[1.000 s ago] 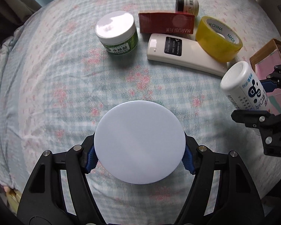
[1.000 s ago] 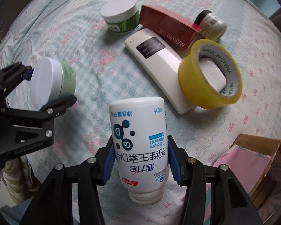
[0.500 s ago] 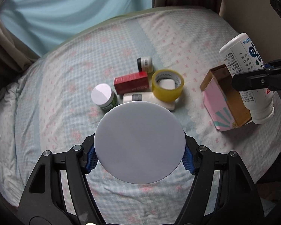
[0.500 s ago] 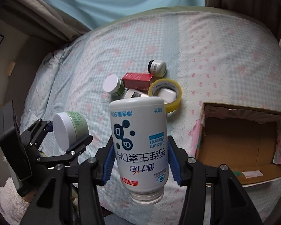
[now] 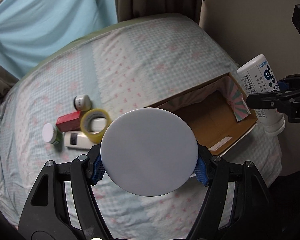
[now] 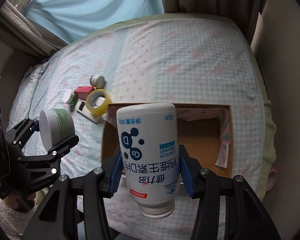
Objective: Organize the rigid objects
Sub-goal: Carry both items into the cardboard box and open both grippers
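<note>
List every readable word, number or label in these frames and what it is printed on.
"Calcium VitaminD": white bottle, held upside down in the right gripper.
"60": same bottle.
"90g": same bottle.
Chinese lettering: same bottle.
Green jar label in the left gripper: too blurred.
Red box, tape roll: too small.

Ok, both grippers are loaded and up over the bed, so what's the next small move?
Probably lower the right gripper with its white bottle into the open cardboard box, which shows nothing inside and lies right beneath it. The left gripper, holding the green jar, can follow.
</note>
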The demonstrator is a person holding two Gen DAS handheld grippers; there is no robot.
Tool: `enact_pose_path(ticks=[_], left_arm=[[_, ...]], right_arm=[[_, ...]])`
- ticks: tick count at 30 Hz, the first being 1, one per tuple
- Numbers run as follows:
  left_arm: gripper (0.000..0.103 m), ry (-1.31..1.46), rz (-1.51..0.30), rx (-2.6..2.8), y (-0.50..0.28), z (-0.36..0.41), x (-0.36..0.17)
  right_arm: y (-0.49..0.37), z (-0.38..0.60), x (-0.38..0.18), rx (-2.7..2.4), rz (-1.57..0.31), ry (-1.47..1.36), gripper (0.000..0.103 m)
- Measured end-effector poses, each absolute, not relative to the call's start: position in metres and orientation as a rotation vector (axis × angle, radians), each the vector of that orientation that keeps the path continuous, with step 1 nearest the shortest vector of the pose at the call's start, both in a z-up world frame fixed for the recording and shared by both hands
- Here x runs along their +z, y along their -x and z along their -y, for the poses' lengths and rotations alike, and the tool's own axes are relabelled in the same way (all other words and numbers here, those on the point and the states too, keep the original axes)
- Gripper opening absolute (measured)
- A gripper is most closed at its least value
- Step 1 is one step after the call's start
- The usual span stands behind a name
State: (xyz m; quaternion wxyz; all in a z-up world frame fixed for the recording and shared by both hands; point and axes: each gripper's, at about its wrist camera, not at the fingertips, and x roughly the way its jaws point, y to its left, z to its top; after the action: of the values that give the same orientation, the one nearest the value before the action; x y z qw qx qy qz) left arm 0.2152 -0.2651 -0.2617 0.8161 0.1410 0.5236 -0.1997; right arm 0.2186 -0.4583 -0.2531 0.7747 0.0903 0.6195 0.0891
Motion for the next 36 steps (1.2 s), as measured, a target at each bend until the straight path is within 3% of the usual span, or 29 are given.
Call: enact_pose_path(ticks=[8,18,23,30,31,32,33,34,36], left_arm=[[0.068,-0.293,-1.267,-0.401,-0.245,0.337,-0.346],[0.068,-0.373,-1.45,-0.363,-0.273,0.357,-0.447],[0.068,-0.405,-1.481,-0.375,-0.271,0.357,-0.464],[0.069,-0.475,-1.489,-0.393,-0.273,0.353,-0.468],[0.073,-0.464,-1.497,-0.396,-0.274,0.351,-0.468],[0.1,-0.449,-1.505,-0.402,-0.275,0.349,-0.466],[0.103,-0.435,-1.497,-0.427,-0.274,0.35,-0.461],[0.103,-0.443,-1.478,-0.432,-0.273,0.35,-0.455],[0.103,-0.49,-1.442,-0.432,-0.268,0.352,-0.445]], right_arm=[[-0.233,0.52,-0.339,0.182,-1.447,-0.239,0.047],[-0.255,0.494,-0.425,0.296,-1.53,-0.063,0.047],[-0.252,0.459,-0.439,0.406,-1.509,0.179,0.047],[-0.248,0.461,-0.448,0.447,-1.476,0.197,0.048],[-0.248,0.462,-0.448,0.452,-1.464,0.198,0.049],[-0.247,0.462,-0.447,0.47,-1.46,0.185,0.063],[-0.247,0.461,-0.445,0.52,-1.466,0.155,0.087],[-0.245,0.458,-0.444,0.582,-1.476,0.123,0.097],[-0.239,0.451,-0.439,0.628,-1.481,0.129,0.103]])
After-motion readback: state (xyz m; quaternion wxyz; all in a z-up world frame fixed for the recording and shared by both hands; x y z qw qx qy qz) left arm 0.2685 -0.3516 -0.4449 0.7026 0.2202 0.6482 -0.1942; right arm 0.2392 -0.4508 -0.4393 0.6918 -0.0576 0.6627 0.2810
